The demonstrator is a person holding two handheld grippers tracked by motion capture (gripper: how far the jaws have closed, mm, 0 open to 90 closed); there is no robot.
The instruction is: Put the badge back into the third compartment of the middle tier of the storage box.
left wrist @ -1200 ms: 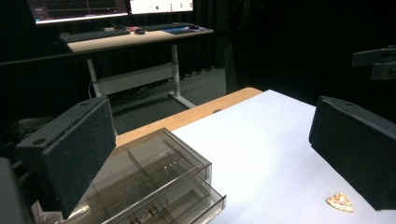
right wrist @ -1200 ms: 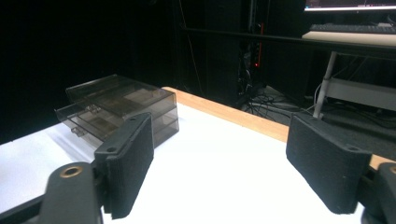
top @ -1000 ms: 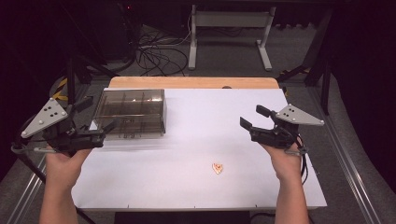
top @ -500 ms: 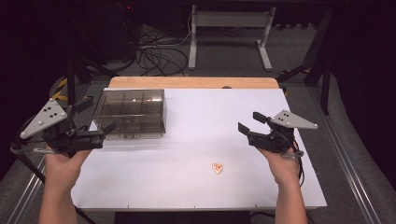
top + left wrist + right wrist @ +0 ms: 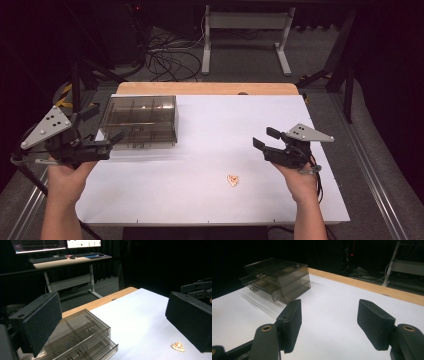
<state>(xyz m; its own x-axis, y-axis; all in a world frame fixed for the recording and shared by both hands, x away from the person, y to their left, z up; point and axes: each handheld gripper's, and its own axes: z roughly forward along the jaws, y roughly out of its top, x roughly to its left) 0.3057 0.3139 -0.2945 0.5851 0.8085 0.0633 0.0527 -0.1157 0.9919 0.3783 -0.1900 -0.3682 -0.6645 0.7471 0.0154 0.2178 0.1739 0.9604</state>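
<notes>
clear drawer box [image 5: 140,121] bears no readable label.

High view: set above the near edge, faced forward and down over the whole white table [image 5: 210,125]. Left gripper view: carried low at the left edge, faced across. Right gripper view: low, faced leftward. Shared by all: smoky drawer box [image 5: 140,120].

The smoky grey see-through plastic drawer box [image 5: 139,121] sits on the white-topped counter [image 5: 215,150] with its pale wooden far edge. The small orange-and-cream crinkled piece [image 5: 233,180] is speckled. Both black matte tongs [image 5: 263,139] [image 5: 114,141] carry light grey plates dotted with dark holes.
</notes>
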